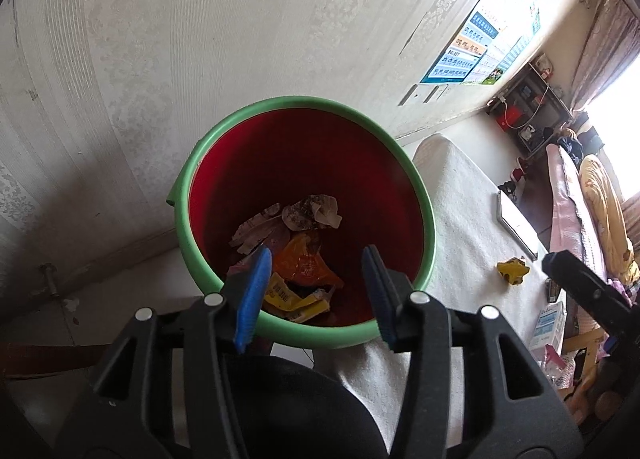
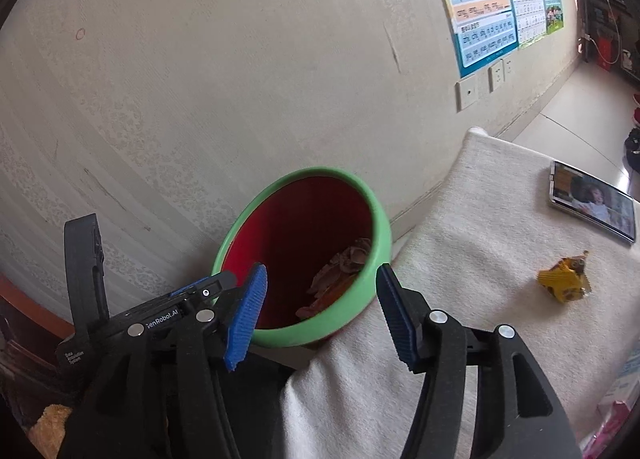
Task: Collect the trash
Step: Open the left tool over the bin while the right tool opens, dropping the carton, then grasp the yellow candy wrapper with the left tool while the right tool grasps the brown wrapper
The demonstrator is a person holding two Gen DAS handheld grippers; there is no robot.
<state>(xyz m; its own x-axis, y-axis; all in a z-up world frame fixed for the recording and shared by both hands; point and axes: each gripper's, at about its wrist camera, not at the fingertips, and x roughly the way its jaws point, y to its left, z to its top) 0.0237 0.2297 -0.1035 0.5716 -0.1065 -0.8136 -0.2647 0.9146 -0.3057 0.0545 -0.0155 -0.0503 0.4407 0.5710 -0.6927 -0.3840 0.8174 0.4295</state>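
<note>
A red bin with a green rim (image 1: pixel 428 215) stands against the wall beside the white-clothed table; it also shows in the right wrist view (image 2: pixel 382 227). Inside lie crumpled paper (image 1: pixel 312 211) and orange and yellow wrappers (image 1: pixel 304 275). My left gripper (image 1: pixel 316 291) is open and empty right above the bin's mouth. A crumpled yellow wrapper (image 1: pixel 513 270) lies on the table; it also shows in the right wrist view (image 2: pixel 564 279). My right gripper (image 2: pixel 320 311) is open and empty, over the table's near corner by the bin, left of the wrapper.
A phone (image 2: pixel 592 207) with a lit screen lies on the white cloth (image 2: pixel 480 251) at the far right. Posters (image 2: pixel 480 7) and wall sockets (image 2: pixel 468 91) are on the wall. A blue-white box (image 1: pixel 548 323) sits past the table's right edge.
</note>
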